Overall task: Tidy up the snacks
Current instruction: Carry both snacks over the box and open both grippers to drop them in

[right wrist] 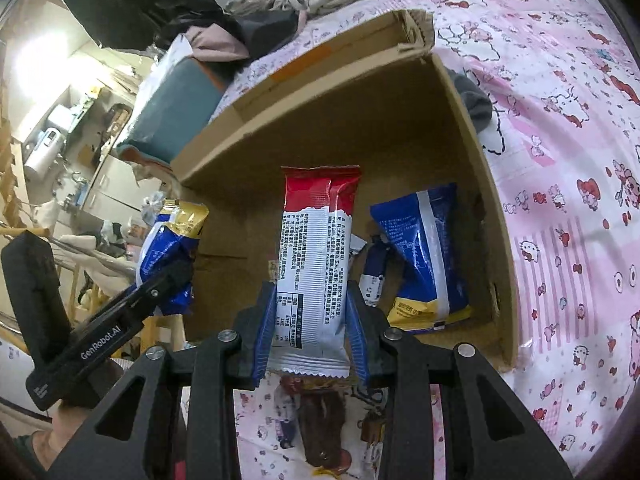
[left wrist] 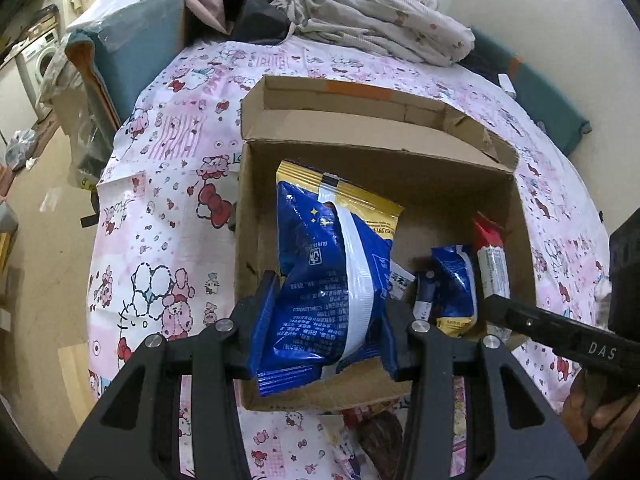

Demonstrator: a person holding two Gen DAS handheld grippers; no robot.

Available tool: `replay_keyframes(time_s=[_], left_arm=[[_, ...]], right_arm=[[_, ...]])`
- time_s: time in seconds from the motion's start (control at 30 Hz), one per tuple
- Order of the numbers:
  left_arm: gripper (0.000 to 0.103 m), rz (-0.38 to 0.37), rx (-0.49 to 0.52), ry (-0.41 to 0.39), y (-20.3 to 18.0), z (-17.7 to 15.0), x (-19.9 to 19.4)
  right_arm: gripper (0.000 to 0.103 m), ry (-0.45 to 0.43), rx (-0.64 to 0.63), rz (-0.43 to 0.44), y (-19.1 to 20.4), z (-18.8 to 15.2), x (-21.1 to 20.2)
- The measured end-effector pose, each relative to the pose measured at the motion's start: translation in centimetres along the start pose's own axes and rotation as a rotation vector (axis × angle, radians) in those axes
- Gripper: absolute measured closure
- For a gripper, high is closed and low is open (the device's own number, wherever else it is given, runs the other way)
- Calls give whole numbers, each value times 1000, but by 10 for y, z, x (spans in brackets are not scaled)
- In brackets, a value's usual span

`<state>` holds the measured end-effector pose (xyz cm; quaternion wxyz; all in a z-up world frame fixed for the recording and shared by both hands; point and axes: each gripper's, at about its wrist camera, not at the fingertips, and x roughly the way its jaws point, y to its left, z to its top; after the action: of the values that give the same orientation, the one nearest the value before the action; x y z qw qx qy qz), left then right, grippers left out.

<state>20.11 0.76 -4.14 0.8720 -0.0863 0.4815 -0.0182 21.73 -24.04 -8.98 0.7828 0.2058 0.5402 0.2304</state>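
Note:
My left gripper (left wrist: 328,292) is shut on a blue and yellow snack bag (left wrist: 332,264) and holds it over the open cardboard box (left wrist: 360,152). My right gripper (right wrist: 312,300) is shut on a red and white snack bar (right wrist: 316,256), held upright over the same box (right wrist: 400,92). The bar also shows in the left wrist view (left wrist: 490,260). A second blue bag (right wrist: 424,256) and a small blue pack (right wrist: 374,276) lie on the box floor. The left gripper's bag shows in the right wrist view (right wrist: 168,248).
The box stands on a bed with a pink cartoon sheet (left wrist: 160,208). Dark snack packets (right wrist: 320,428) lie on the sheet just in front of the box. Bunched clothes and bedding (left wrist: 360,12) are piled behind it. A teal cushion (left wrist: 132,48) is at the left.

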Motion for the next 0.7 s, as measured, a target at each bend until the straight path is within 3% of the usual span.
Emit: replay_keyframes(time_s=[0.5,0.6,0.63,0.7], left_arm=[[60,-30,12,48,-7,-8,17],[54,-22,36,42,-10,-9,15],[50,-23,44,45,-12,-10,15],[36,-17,52,56,-13,-10,14]], right_arm=[[66,32,-12,-17,3,3,14],[65,24,-3,-13,3,5,13],[61,21,-2,-11,2,5,13],[42,-4,5,-7,1,7,8]])
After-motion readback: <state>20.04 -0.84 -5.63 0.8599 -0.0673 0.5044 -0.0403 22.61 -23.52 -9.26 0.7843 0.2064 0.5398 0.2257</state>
